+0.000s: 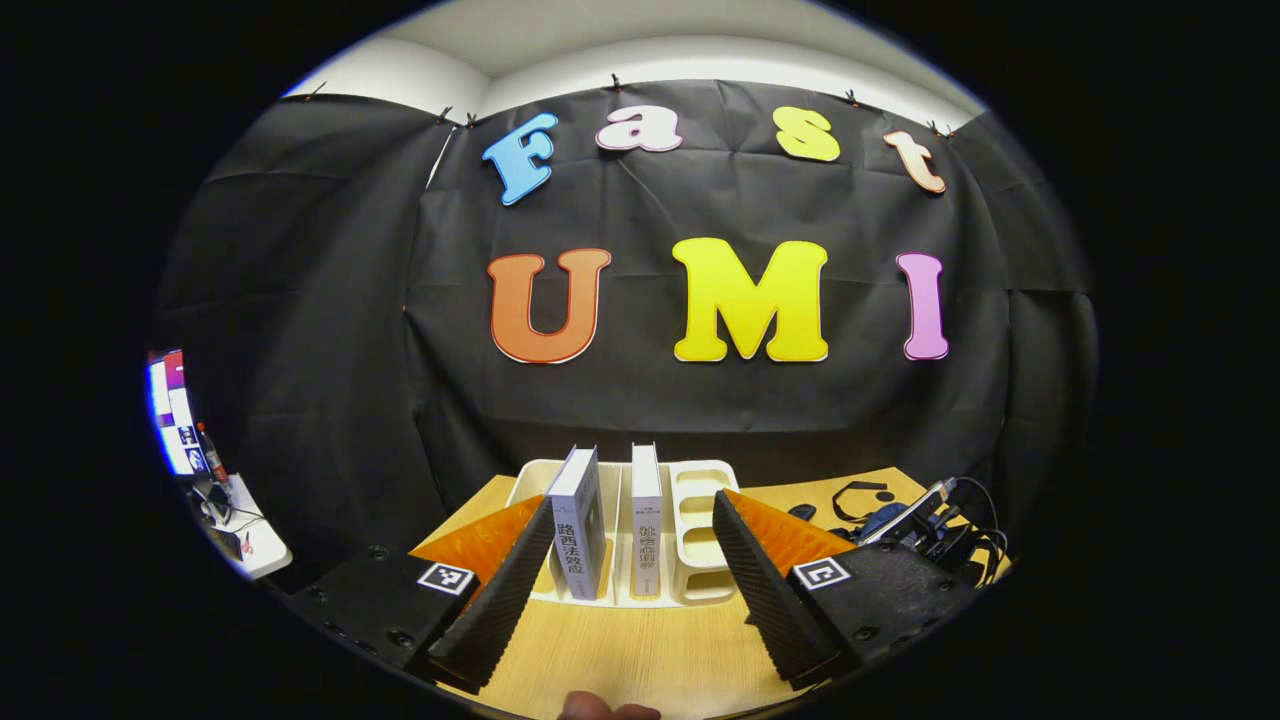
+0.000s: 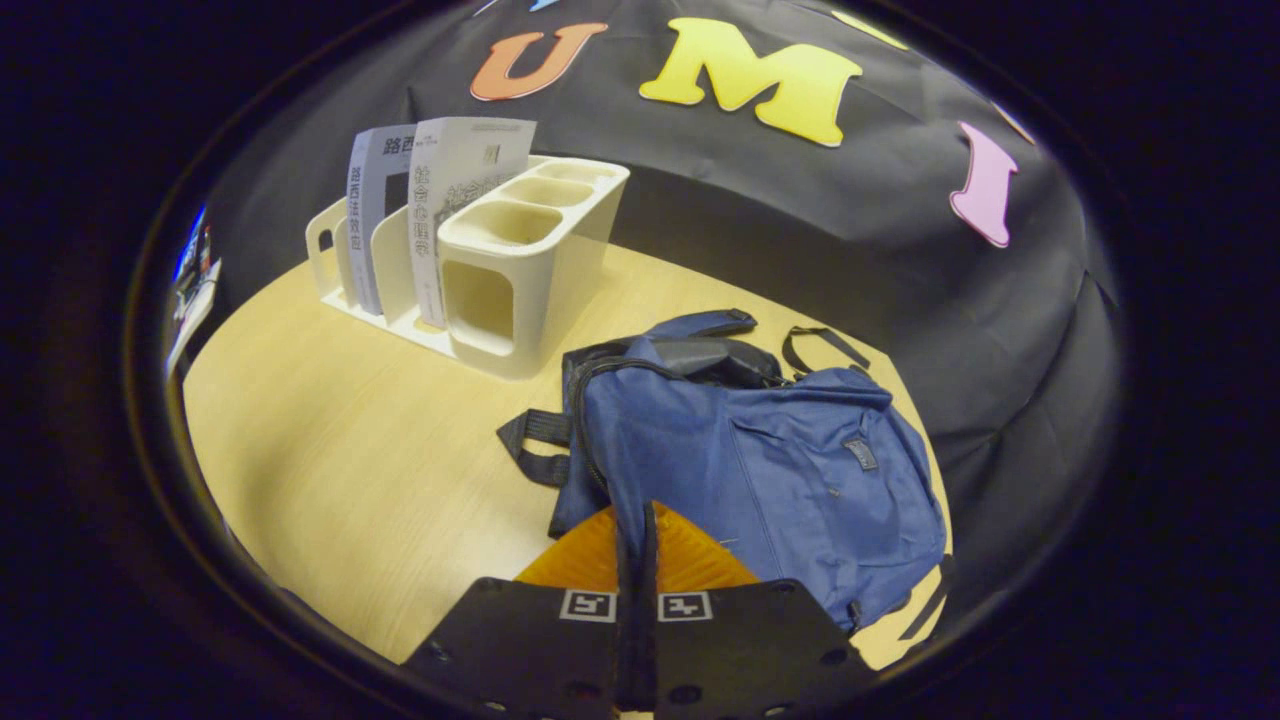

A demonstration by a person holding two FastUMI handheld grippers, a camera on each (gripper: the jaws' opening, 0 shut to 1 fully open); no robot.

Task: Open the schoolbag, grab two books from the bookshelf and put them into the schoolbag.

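Blue schoolbag [image 2: 760, 470] flat on table [image 2: 350, 470], two books [image 1: 612, 520] upright in rack [image 2: 520, 250] — left gripper [image 1: 632, 590] wide, empty; right gripper [image 2: 636, 530] closed, fingertips over bag edge.

navy blue schoolbag [image 2: 770, 470]; cream bookshelf [image 2: 520, 265]; white-spined books [image 1: 612, 525]; pale wood table [image 2: 340, 470]

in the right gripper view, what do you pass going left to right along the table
gray-covered book → white-covered book → pen-cup end of the bookshelf → blue schoolbag
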